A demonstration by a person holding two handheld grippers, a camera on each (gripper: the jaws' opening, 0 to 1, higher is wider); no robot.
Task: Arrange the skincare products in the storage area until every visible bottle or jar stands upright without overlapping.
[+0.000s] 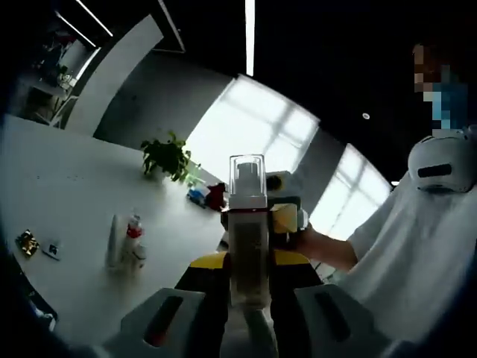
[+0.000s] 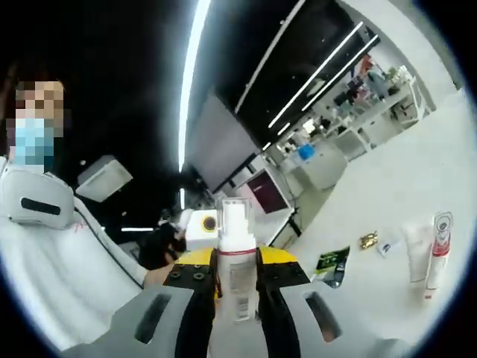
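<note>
Left claw (image 1: 248, 294): closed on a clear bottle (image 1: 247, 239) with a clear cap, held upright in the air over the white table (image 1: 67, 194).
Right claw (image 2: 237, 287): closed on a white pump bottle (image 2: 235, 261) with a red band, also held up.
Feel: both are judged light, hard and a bit slippery.
Best hold: the middle of the body is gripped, not the cap.
Others: two tubes (image 2: 428, 253) are seen lying on the table.

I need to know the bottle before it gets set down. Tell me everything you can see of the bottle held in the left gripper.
The bottle is tall and slim, with a translucent, greyish-tan body and a clear squarish cap over a white pump top. It looks like plastic. It stands upright along the left gripper, clamped between the two jaws, lifted clear of the white table. Its base is hidden between the jaws.
</note>
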